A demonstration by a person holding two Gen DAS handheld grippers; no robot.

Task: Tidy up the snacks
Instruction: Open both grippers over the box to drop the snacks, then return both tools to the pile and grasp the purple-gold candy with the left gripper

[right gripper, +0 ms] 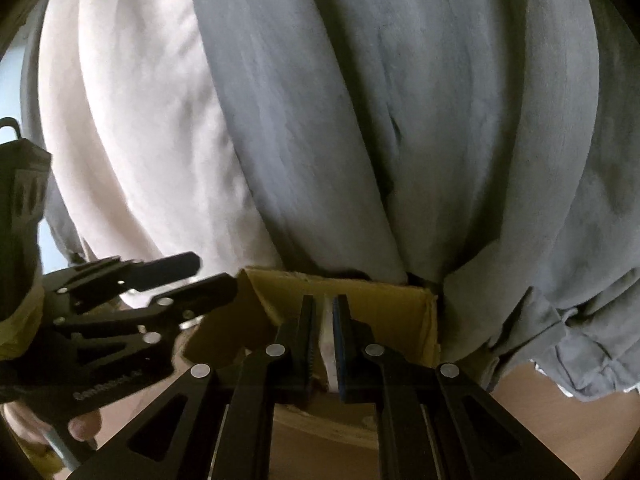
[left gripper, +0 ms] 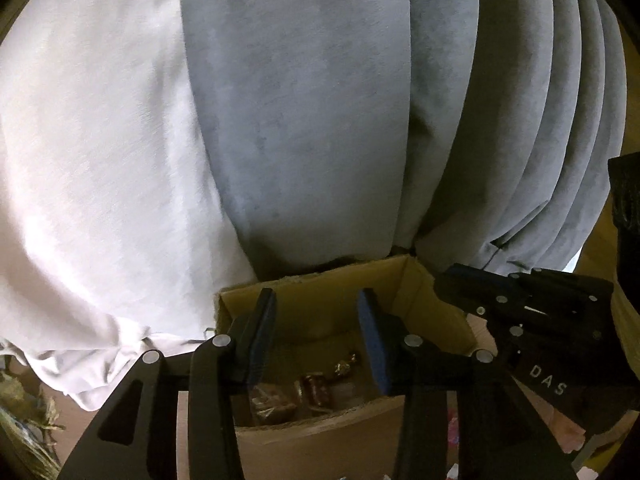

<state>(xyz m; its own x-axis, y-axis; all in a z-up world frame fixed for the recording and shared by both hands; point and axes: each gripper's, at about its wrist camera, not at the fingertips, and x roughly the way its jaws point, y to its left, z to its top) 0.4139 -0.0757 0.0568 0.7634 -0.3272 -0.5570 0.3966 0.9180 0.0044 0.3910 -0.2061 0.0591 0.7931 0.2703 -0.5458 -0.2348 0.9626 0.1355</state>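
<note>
Your right gripper point(right gripper: 324, 340) had its fingers drawn almost together on a thin pale snack packet point(right gripper: 326, 344), which stood on edge between the pads, while your left gripper point(left gripper: 316, 340) held its fingers wide apart with nothing between them. Both were poised over the open cardboard box point(left gripper: 416, 280), the left just above its near wall and the right over its middle, with the packet's lower edge hanging above the box mouth. Down inside, through the left wrist view, you had a few brown-wrapped snacks point(left gripper: 312, 390) already lying on the box floor, along with a smaller shiny wrapped piece point(left gripper: 346, 364) nearer the back. Your right gripper also showed at the right edge of the left wrist view, close beside the box's corner. Beyond the box hung the grey curtain point(left gripper: 300, 120) and a pale cloth point(left gripper: 92, 160) to its left, both falling right behind the back wall. I judge you were at the placing step: the packet was held but not yet released. The next move called for lowering it a little further, clear of the box walls, then spreading the right fingers so it dropped among the others.
</note>
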